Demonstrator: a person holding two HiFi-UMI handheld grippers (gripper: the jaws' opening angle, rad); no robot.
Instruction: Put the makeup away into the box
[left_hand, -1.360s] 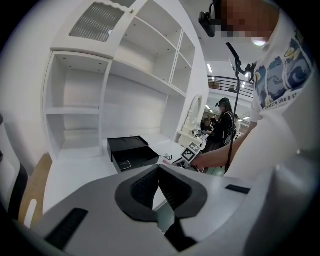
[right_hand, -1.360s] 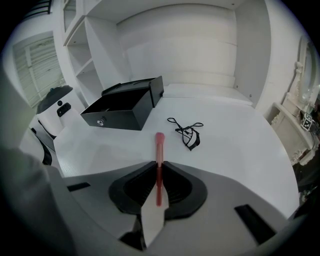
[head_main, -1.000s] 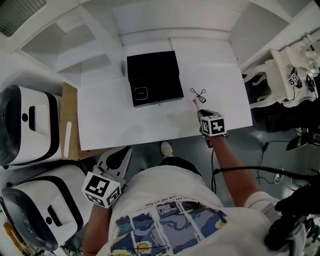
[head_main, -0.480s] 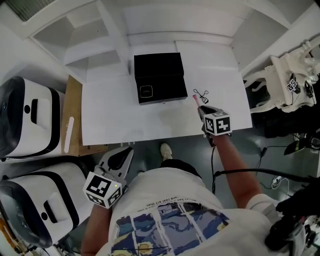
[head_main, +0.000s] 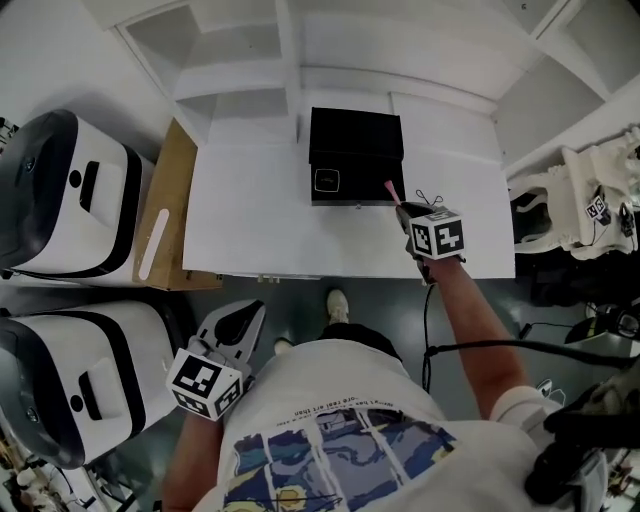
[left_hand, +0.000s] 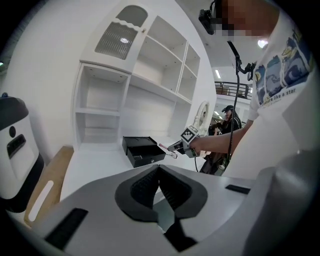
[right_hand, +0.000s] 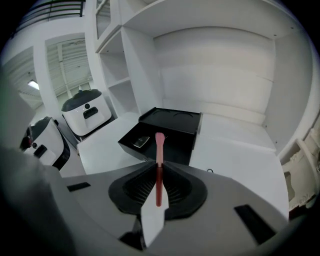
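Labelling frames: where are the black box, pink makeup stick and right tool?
black box (head_main: 355, 135), head view, its top.
pink makeup stick (right_hand: 159, 149), right gripper view, its shaft.
right tool (right_hand: 159, 165), right gripper view, between its tips.

the white worktop lies open left of the black rectangular box; just right sits what looks like a small black wire tool.

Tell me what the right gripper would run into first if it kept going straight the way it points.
Probably the black box: the pink stick clamped in the right gripper aims at its open front part, so the stick's tip would touch there first. The gap is hard to judge.
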